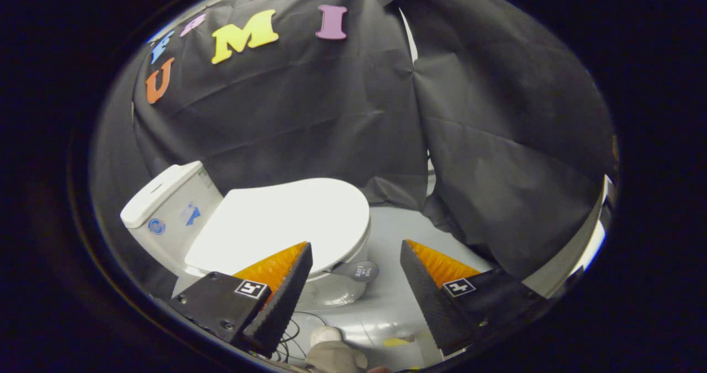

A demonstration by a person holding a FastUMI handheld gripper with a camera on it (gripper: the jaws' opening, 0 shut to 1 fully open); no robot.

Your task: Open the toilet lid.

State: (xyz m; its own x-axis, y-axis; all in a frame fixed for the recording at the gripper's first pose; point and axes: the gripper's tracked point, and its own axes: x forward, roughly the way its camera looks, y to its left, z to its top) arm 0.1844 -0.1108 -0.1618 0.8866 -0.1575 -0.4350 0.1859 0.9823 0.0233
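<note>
Right up close, the gripper (356, 251) hangs in the air with its two fingers spread wide apart, nothing between them but open space, and neither one touching anything. Each finger (281, 295) shows a dark ribbed pad on its inner face, an orange ridged back and a small square marker on its black base. Down low between the finger bases there's a pale, rounded shape (334, 351) (too close and too cropped to tell what it is), with thin dark cables (290, 334) looping on the floor just beside it. A small yellow strip (396, 341) lies on the glossy grey floor (397, 301) near the right finger's base. Moving outward now: the left fingertip sits in front of the toilet's near rim, and here is the toilet lid (287, 221), white, flat down and closed over the bowl, lying just ahead of and mostly to the left of the fingers. A grey round tab (359, 271) pokes out from under the bowl's front edge, in the gap between the fingertips. Behind the lid stands the white tank (168, 210), with blue stickers on its side. Beyond everything, the black cloth wall (331, 119) hangs in folds, a bright seam splitting its two panels.
</note>
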